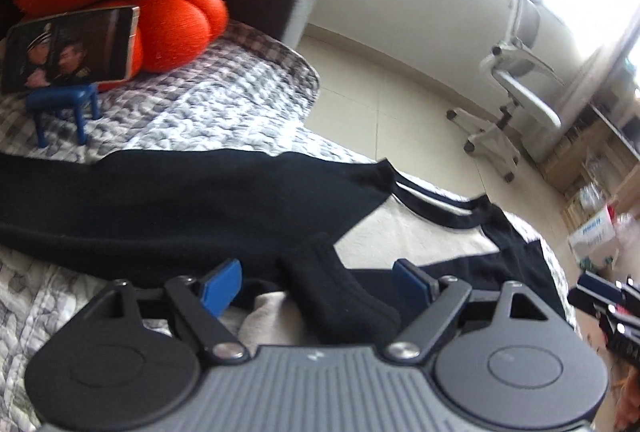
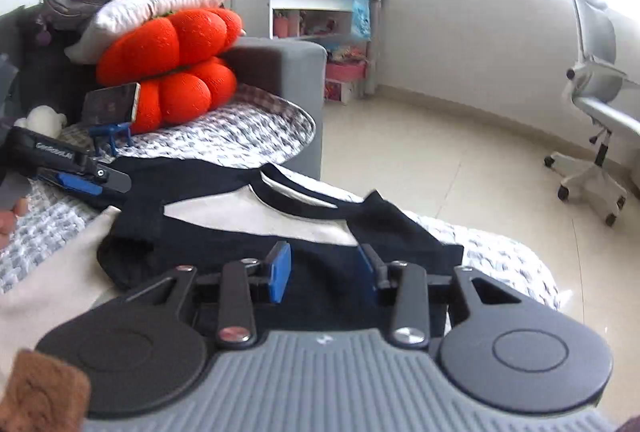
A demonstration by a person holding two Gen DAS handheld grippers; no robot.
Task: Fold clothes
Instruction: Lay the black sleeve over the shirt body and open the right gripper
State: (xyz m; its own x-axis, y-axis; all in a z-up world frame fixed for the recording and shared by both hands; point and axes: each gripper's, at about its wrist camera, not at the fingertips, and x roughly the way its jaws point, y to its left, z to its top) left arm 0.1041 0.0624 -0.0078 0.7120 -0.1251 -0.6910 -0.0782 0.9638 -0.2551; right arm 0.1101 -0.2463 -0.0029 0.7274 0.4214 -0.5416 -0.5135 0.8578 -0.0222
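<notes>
We've got both grippers, left (image 1: 318, 282) and right (image 2: 324, 268), jaws apart over the navy-and-cream top (image 2: 248, 216) on the bed (image 1: 208, 103), gripping nothing.

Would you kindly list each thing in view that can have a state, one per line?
Left tool: open, nothing gripped, black sleeve lying between its fingers.
Right tool: open, above the dark cloth, gripping nothing.
Shirt: cream and black, spread on the bed, sleeves partly folded in.
Phone: propped on a blue stand, screen lit.
Office chair: empty, upright on the floor.
</notes>
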